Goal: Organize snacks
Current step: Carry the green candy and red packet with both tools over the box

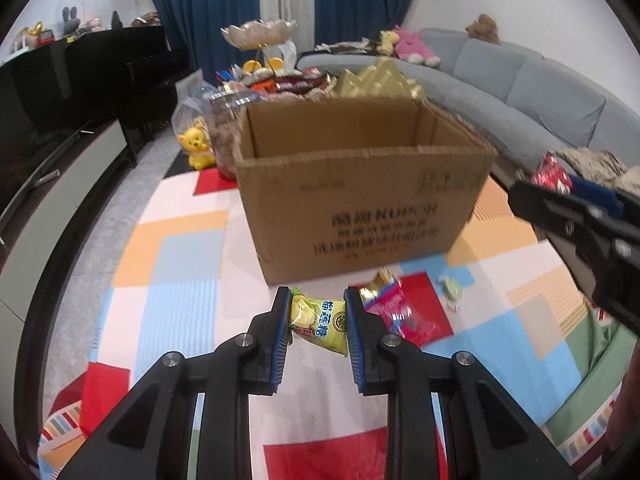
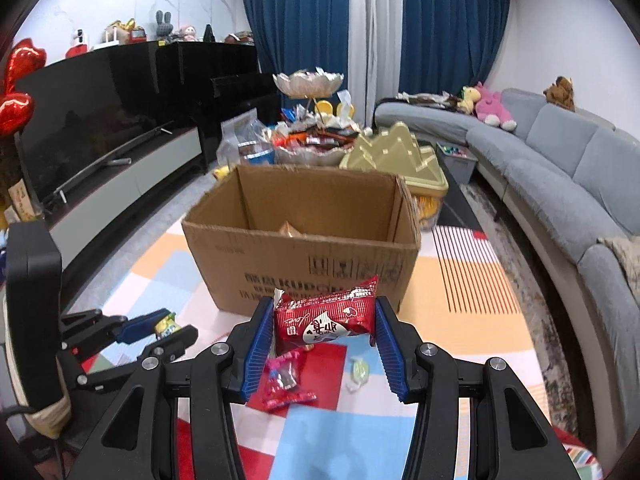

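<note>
Clenched between my left claw, the yellow-green candy packet lay crosswise, its long axis running pad to pad, its left end hidden behind the blue pad. My right claw gripped the red snack packet the same way, crosswise, above the mat. Ahead stood the open cardboard box; only a sliver of one orange wrapper showed inside, the rest hidden by its near wall. On the patchwork mat lay a pink packet and a small pale candy.
</note>
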